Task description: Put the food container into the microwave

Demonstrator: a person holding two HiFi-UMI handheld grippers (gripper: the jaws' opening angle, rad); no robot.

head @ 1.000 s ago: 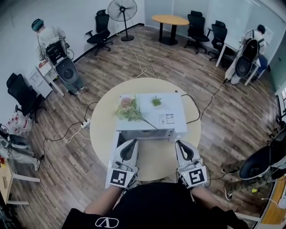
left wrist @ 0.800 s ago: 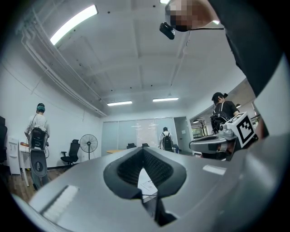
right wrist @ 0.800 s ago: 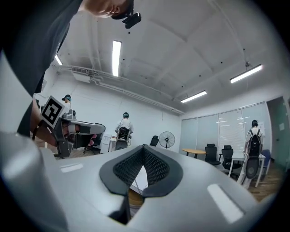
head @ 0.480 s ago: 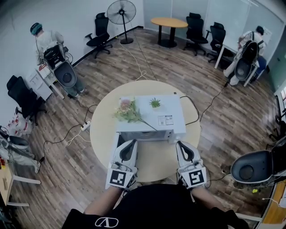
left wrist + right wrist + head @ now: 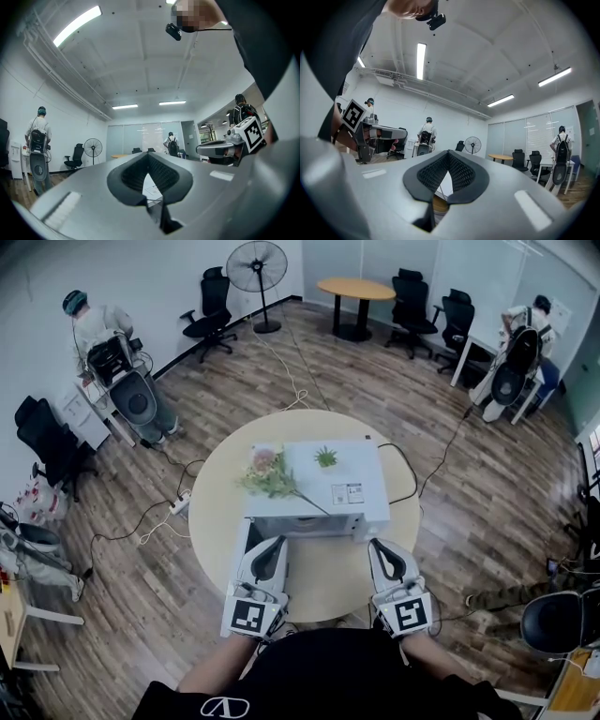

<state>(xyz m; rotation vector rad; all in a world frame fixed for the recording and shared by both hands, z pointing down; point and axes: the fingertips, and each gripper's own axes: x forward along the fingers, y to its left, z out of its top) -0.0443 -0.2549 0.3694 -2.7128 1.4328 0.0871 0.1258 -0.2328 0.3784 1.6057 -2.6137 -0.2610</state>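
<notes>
Since the wood floor [image 5: 450,474] fills most of the head view, I'll start there: it's an open office with black office chairs [image 5: 211,298] along the walls, a pedestal fan [image 5: 256,263] and a small round table [image 5: 356,285] at the far end. A few other people stand at the edges.

Dead centre is a pale round table [image 5: 211,512], and the white microwave [image 5: 361,470] sits on the middle of it, with its front facing the person. A black cable [image 5: 412,479] runs off its back right corner and down to the floor. A white panel sticks out toward the person at the microwave's front left corner. It could be the door swung open, but I can't say for sure. I can't spot the food container in any view.

Both grippers are held over the near edge of the table, just in front of the microwave. The left gripper [image 5: 273,545] is at its left front and the right gripper [image 5: 380,547] at its right front. Each gripper view shows the ribbed pads [image 5: 161,176] meeting at the tip, so both sets of jaws are closed with nothing in them.

On top of the microwave there's a bunch of flowers [image 5: 267,470] lying at the left edge, plus a tiny green plant [image 5: 325,457] near the back.
</notes>
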